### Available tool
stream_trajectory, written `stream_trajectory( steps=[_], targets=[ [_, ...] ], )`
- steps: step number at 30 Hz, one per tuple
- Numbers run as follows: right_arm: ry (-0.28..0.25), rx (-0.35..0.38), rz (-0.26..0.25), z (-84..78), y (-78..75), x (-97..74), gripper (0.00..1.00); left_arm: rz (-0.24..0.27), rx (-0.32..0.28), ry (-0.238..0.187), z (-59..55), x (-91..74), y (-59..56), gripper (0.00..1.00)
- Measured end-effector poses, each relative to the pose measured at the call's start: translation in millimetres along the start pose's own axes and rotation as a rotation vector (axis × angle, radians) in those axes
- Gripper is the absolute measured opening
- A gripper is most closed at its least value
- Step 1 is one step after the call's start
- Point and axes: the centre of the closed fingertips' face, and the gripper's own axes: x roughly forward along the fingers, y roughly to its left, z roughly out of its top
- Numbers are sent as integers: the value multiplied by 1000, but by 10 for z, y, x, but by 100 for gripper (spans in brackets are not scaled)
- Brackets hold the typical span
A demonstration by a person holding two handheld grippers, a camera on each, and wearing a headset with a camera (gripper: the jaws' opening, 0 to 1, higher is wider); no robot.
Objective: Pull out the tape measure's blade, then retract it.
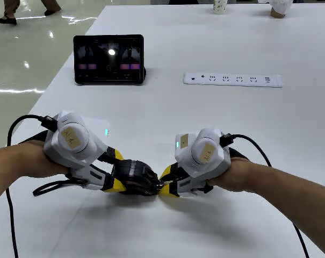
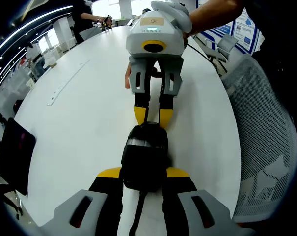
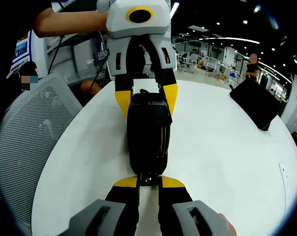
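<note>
A black tape measure [image 1: 134,177] lies low over the white table [image 1: 205,118], near its front edge. My left gripper [image 1: 118,173] is shut on its case; in the left gripper view the yellow fingertips [image 2: 110,172] clamp both sides of the tape measure [image 2: 144,157]. My right gripper [image 1: 165,184] meets it from the right and is shut on the blade's tip [image 3: 148,178] at the case mouth. In the right gripper view the tape measure [image 3: 148,135] stands between both grippers. No length of blade shows outside the case.
A dark tablet [image 1: 108,59] stands at the back left, and a white power strip [image 1: 233,79] lies at the back right. A paper cup [image 1: 219,6] is at the far edge. Black cables [image 1: 12,161] trail from both grippers. A mesh chair [image 2: 261,147] stands beside the table.
</note>
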Motion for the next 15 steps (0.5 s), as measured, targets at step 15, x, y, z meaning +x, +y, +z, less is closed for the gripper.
stream_trajectory(
  steps=[15],
  targets=[
    [3,-6,-3,0,-5,-4,11,-2,-9,2,23,-17,-35,25]
  ],
)
